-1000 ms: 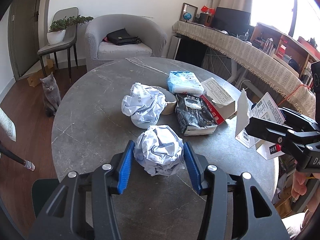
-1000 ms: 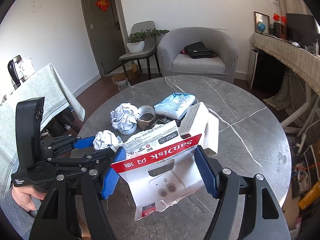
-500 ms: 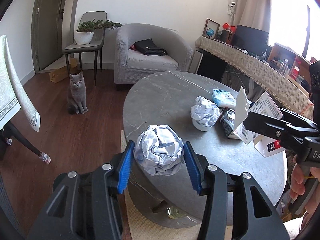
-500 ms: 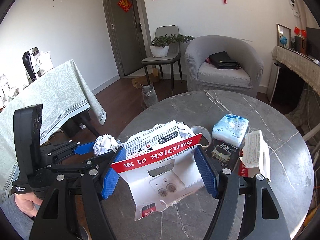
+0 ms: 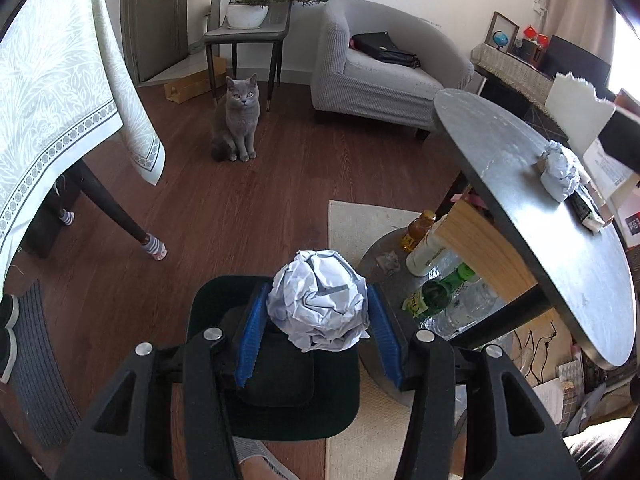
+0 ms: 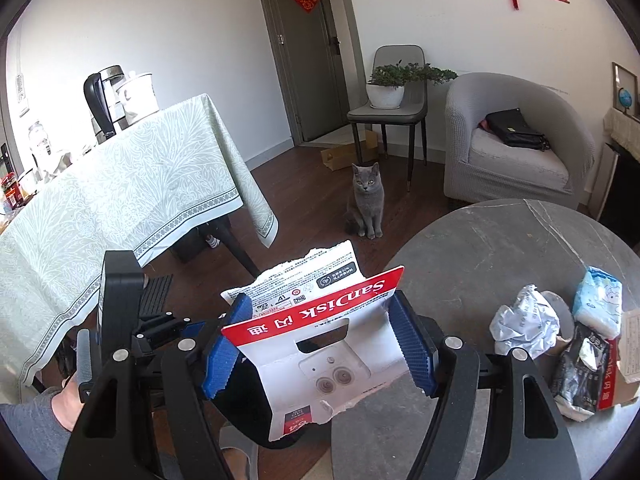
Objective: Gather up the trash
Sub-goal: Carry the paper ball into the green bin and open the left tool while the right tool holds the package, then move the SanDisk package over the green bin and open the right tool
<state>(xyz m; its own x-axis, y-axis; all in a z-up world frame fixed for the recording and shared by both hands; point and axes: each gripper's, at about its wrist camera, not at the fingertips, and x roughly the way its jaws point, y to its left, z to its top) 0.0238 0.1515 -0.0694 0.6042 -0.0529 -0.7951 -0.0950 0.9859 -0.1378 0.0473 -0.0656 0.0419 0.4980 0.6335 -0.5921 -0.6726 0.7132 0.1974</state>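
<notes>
Crumpled paper ball point(image 5: 318, 300) sits pinched in the left hand-held gripper point(image 5: 316, 320) past the counter point(image 5: 500, 152) edge, light and squashy (grip its middle); the right hand-held gripper point(image 6: 320, 344) clamps torn SanDisk packaging point(image 6: 320, 360).

Bright daylight, perhaps window-side; fisheye-warped edges.

My crumpled white paper ball point(image 5: 318, 304) hides the middle of the black bin point(image 5: 276, 364) beneath it. My torn red-and-white SanDisk card package point(image 6: 316, 344) covers the near edge of the round grey stone counter point(image 6: 500, 256). The small print on the package's white back flap is too fine to read. The right picture edge cuts off the cardboard box point(image 6: 628, 344).
</notes>
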